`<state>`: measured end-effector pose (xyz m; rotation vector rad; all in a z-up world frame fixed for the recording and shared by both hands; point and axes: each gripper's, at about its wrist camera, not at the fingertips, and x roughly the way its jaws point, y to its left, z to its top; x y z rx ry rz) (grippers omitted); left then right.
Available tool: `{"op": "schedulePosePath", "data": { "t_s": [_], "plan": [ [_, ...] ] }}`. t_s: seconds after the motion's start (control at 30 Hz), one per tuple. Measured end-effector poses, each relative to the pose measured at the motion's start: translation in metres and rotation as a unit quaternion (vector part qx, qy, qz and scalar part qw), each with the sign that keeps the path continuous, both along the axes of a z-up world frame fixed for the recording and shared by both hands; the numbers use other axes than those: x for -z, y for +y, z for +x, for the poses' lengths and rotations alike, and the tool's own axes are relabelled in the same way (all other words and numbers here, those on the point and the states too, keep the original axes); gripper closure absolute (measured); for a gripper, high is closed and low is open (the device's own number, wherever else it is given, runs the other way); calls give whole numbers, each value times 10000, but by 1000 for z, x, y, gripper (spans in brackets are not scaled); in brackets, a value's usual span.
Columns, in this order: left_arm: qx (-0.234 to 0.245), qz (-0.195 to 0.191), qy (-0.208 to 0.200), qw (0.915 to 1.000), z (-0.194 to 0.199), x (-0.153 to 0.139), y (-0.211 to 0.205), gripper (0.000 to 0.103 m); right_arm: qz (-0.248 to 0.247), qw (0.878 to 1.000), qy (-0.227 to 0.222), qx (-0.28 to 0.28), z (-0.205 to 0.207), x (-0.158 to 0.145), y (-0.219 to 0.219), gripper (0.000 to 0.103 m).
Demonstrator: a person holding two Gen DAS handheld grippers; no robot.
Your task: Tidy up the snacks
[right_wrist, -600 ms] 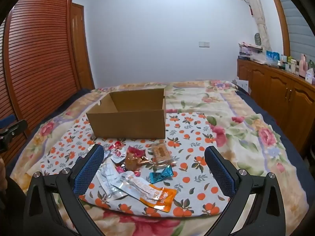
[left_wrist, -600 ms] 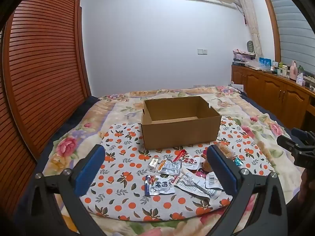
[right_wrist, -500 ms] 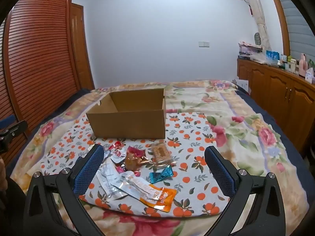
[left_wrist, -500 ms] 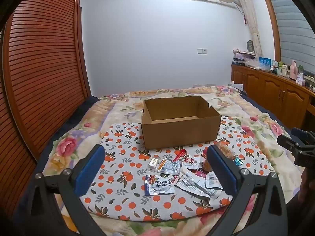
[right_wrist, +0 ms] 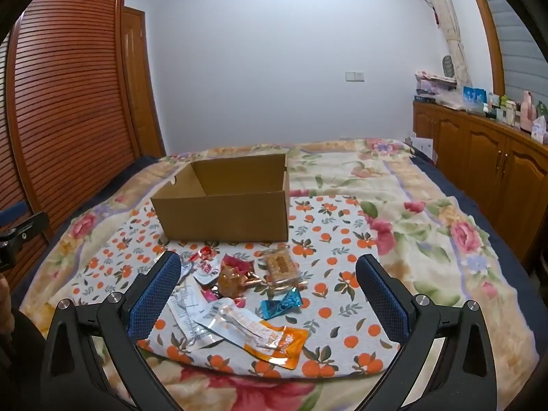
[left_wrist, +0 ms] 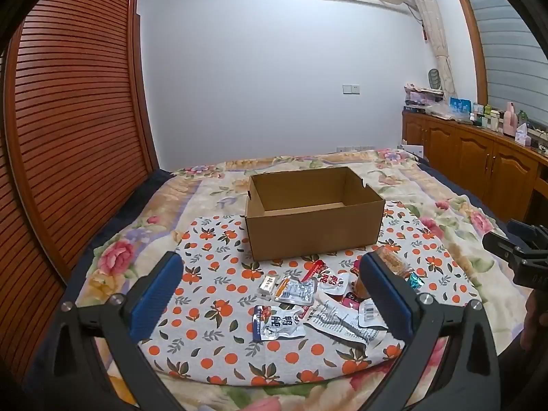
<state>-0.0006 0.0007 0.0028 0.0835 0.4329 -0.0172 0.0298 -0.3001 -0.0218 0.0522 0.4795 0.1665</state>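
The snacks [right_wrist: 239, 291] are scattered in a loose pile on the cloth [left_wrist: 212, 291], just in front of the box [left_wrist: 313, 212], which is left open-topped, presumably to receive them. Both the left gripper [left_wrist: 270, 284] and the right gripper [right_wrist: 267, 284] are held above the near edge, angled down at the pile, spread to their widest with nothing gripped, likely readied for a first pick.

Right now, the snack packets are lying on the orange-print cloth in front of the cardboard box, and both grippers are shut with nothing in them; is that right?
Not quite: the grippers are open, not shut. Each wrist view shows the left gripper and the right gripper with jaws spread wide and nothing between the pads. The rest holds: the snack packets lie on the orange-print cloth in front of the cardboard box.
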Motion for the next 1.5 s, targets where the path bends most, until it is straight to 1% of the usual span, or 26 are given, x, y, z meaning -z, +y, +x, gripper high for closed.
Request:
{"op": "schedulePosePath", "data": {
  "t_s": [1.5],
  "plan": [
    [-4, 36, -16, 10000, 2, 3, -2, 0, 27, 10000, 14, 7, 1, 1, -1, 0]
  ]
}}
